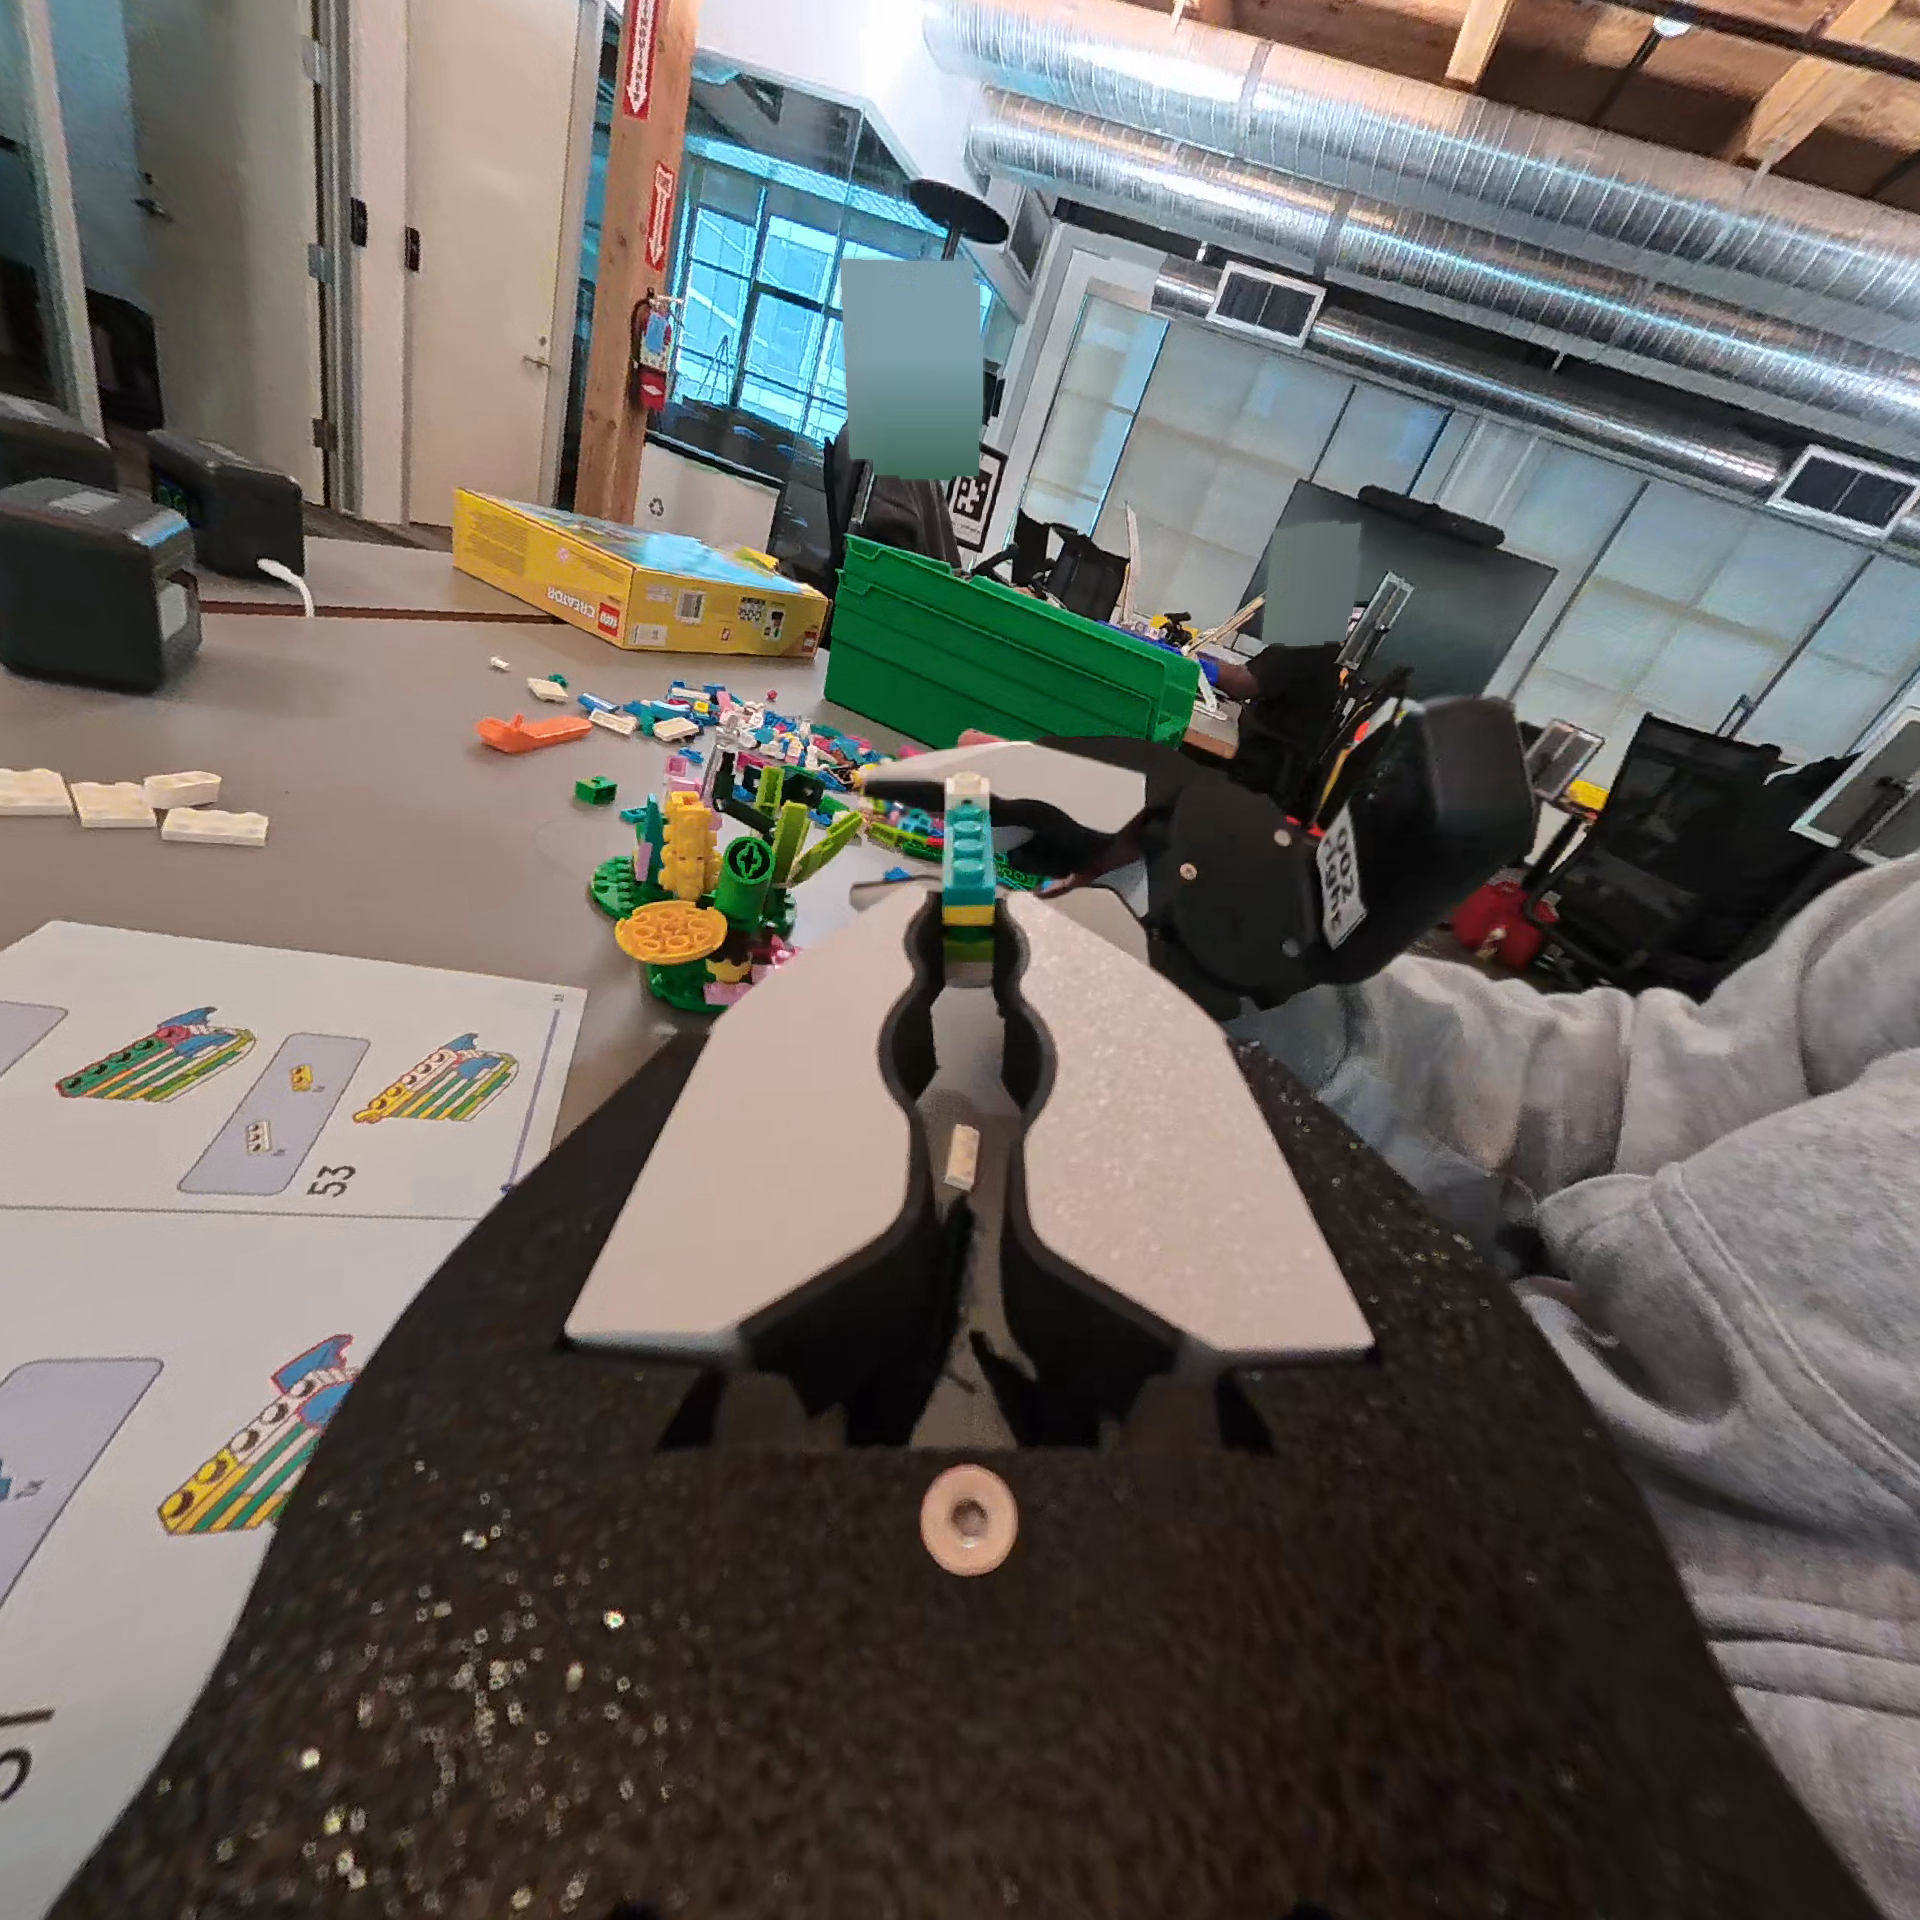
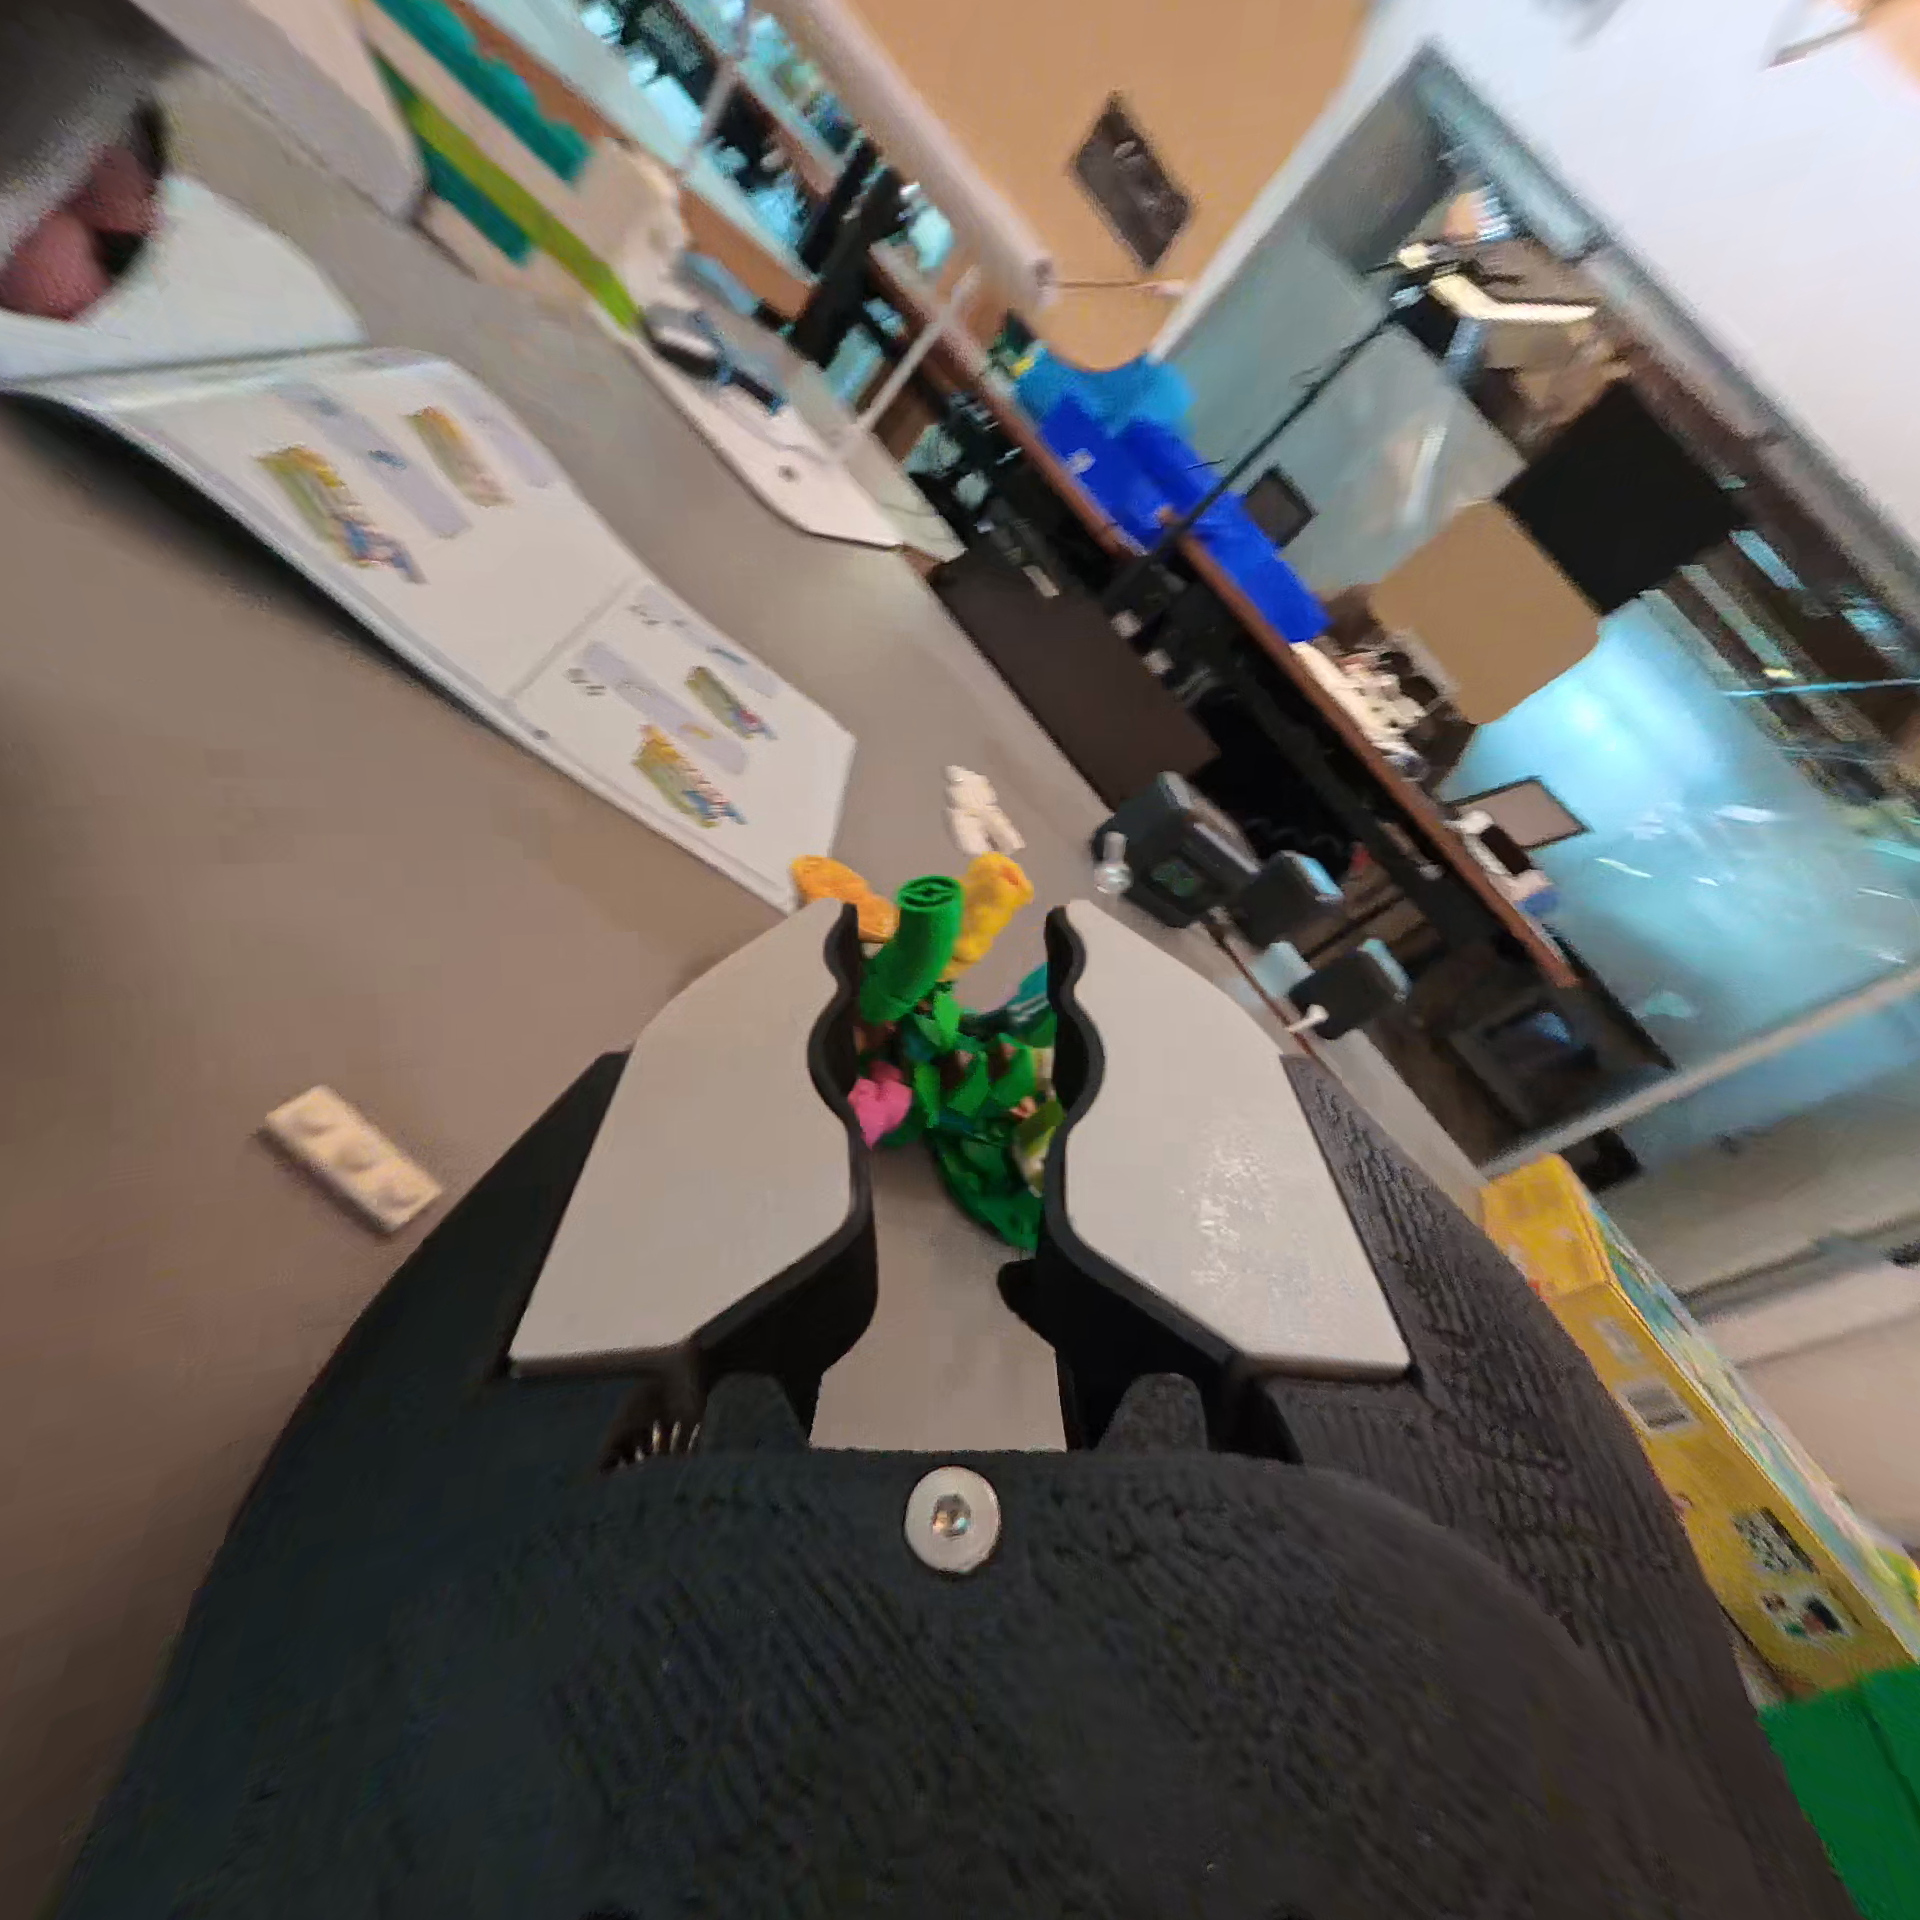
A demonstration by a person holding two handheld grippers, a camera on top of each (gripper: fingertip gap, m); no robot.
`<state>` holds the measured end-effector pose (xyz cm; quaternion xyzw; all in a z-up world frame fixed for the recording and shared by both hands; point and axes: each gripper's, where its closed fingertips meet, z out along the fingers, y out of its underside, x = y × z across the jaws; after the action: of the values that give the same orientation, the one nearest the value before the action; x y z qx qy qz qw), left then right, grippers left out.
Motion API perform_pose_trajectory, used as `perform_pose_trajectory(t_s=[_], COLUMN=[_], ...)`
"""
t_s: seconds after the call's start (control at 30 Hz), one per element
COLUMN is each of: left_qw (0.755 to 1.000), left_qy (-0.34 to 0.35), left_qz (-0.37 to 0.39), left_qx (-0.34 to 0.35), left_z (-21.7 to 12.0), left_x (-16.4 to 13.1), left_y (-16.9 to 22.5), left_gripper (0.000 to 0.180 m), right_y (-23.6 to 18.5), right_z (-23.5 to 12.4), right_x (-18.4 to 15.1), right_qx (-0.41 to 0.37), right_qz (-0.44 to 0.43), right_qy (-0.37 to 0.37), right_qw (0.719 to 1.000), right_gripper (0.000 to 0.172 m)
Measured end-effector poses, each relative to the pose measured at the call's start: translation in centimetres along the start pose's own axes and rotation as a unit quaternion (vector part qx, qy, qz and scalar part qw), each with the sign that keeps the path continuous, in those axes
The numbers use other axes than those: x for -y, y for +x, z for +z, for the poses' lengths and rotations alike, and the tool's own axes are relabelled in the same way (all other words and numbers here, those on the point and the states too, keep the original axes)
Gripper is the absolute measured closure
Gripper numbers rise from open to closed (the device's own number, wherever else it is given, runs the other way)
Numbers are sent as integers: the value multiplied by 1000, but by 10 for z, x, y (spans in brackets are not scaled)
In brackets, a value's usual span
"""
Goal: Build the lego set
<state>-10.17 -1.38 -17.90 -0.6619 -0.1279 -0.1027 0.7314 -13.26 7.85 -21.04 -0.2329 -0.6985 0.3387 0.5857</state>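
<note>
The brick stack (image 1: 972, 883), teal on top with yellow, green and grey layers below, stands upright between the tips of our left claw (image 1: 971, 930), whose two pads press on its lower layers with only a narrow gap between them; the stack is held up off the grey table (image 1: 395, 831). Our right claw (image 1: 940, 821) shows beyond it in the same view, its jaws spread wide, one tip just behind the white brick on top of the stack (we cannot tell whether it touches). From its own camera the right claw (image 2: 951, 935) stands released, holding nothing, with the green plant model (image 2: 925, 966) on the table seen through the gap. The open instruction booklet (image 1: 260, 1091) lies to the left, and loose bricks (image 1: 727, 727) are scattered behind the model.
</note>
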Motion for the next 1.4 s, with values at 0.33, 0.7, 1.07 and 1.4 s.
perform_pose_trajectory(t_s=[0.33,0.7,1.07,1.4], left_qw=[999,994,989,987], left_qy=[11,64,67,19], left_qz=[6,52,83,146], left_qx=[30,79,106,69], left_z=[2,-5,-2,15], left_x=[2,15,15,2], left_y=[-6,-10,-10,9], left_gripper=[172,172,172,172], right_y=[16,30,33,24], right_z=[-9,-8,-7,0], right_x=[19,14,10,4], right_qx=[-83,-117,-131,-120], right_qz=[-45,-48,-70,-107], right_qy=[76,69,55,34], right_qw=[993,990,987,986], right_gripper=[157,161,163,164])
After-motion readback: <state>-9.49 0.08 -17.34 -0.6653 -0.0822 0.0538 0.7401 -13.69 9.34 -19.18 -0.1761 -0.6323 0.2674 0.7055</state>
